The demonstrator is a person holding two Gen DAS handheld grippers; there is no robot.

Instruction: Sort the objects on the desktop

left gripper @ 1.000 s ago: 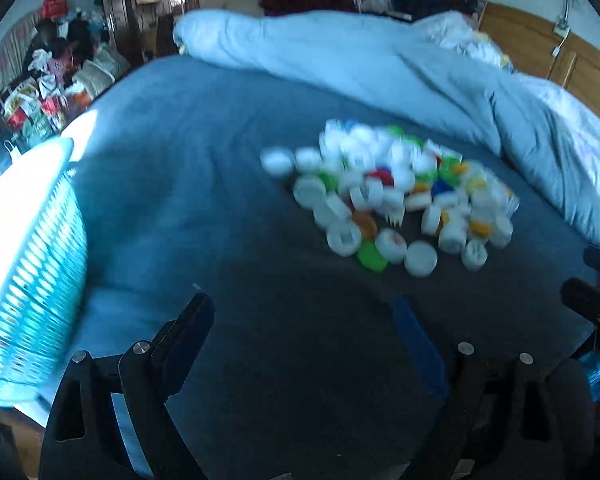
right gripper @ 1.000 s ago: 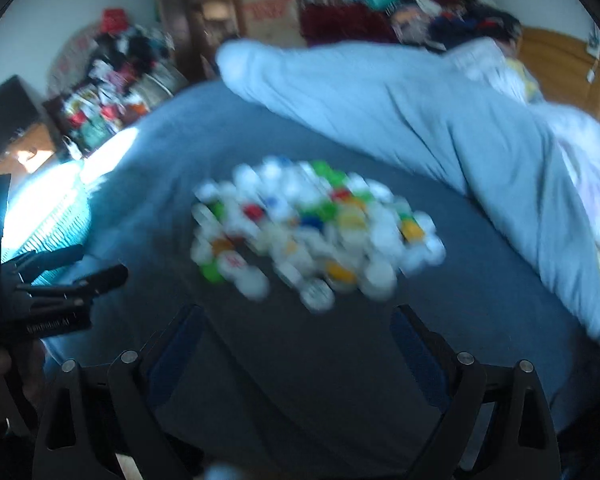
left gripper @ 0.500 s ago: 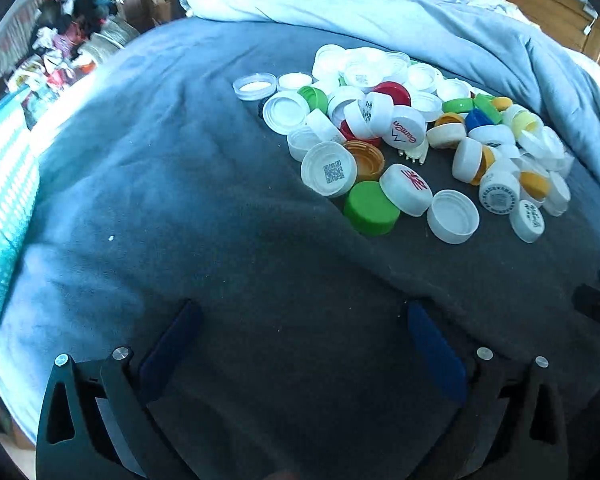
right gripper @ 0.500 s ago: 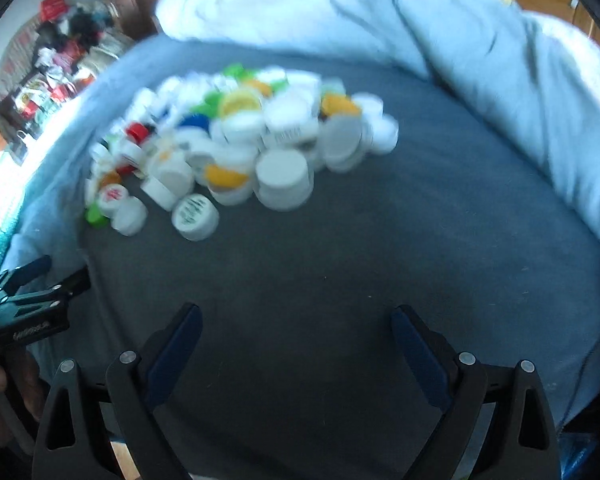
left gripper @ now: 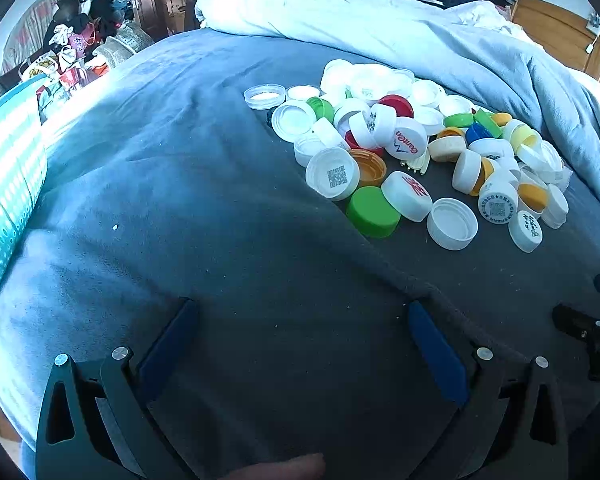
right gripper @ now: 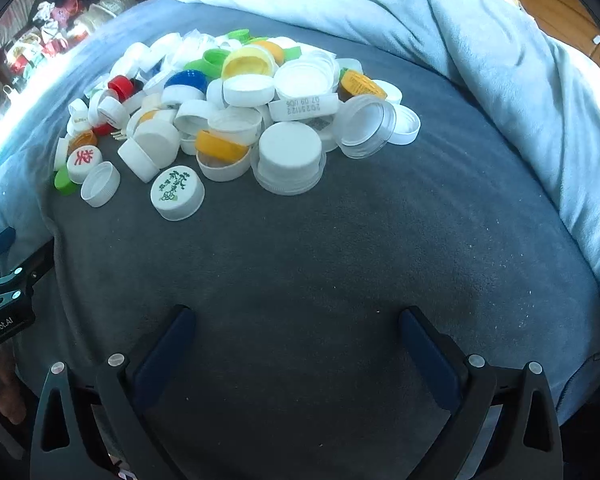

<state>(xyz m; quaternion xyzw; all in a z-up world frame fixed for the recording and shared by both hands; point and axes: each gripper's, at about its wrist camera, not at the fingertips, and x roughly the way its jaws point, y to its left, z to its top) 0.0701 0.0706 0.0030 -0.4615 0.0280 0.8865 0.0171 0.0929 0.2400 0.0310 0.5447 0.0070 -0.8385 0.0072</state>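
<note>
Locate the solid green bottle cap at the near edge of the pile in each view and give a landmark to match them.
Left wrist view: green cap, centre right, at the pile's near edge.
Right wrist view: green cap, far left, mostly hidden behind white caps.
Shared landmark: the white cap with a red character, touching it in both.

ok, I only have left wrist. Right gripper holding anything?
Observer: No. The right gripper has its jaws opening, with only blanket between them.
Operator: Closest cap in its view?
Observer: A white cap with green print, ahead and left of its fingers, top up.
Operator: Anything awkward on that side of the pile?
Observer: A clear lid tilted on edge at the pile's right end, leaning on white caps.
</note>
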